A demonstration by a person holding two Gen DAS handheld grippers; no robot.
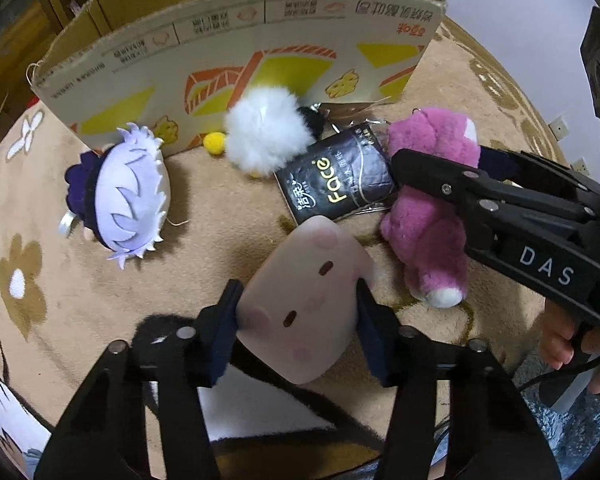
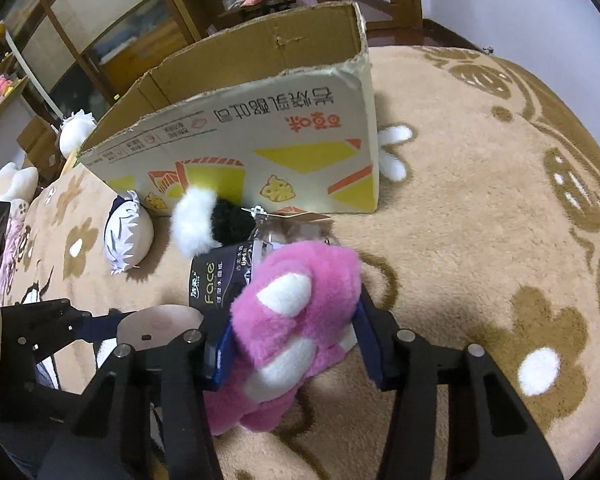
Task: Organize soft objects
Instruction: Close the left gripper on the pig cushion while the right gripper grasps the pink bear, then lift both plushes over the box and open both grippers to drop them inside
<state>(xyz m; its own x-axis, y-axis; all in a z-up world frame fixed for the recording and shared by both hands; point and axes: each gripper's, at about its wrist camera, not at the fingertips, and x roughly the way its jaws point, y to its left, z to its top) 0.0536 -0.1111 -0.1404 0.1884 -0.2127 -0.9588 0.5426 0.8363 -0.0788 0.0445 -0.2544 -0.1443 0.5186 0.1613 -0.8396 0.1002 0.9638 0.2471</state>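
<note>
Between left hand-held gripper (image 1: 298, 320) pads, pale squishy (image 1: 304, 300)

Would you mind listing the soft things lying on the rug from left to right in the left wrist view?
Purple-haired doll → yellow pompom → white fluffy toy → black tissue pack → pink bear, gripped by the right claw. The pale face cushion in the left claw overlaps these, so I leave it out.

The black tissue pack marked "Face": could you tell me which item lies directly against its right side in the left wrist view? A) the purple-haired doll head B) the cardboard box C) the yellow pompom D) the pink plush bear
D: the tissue pack sits on the carpet with the pink plush bear pressed against its right edge, the right gripper around that bear.
</note>
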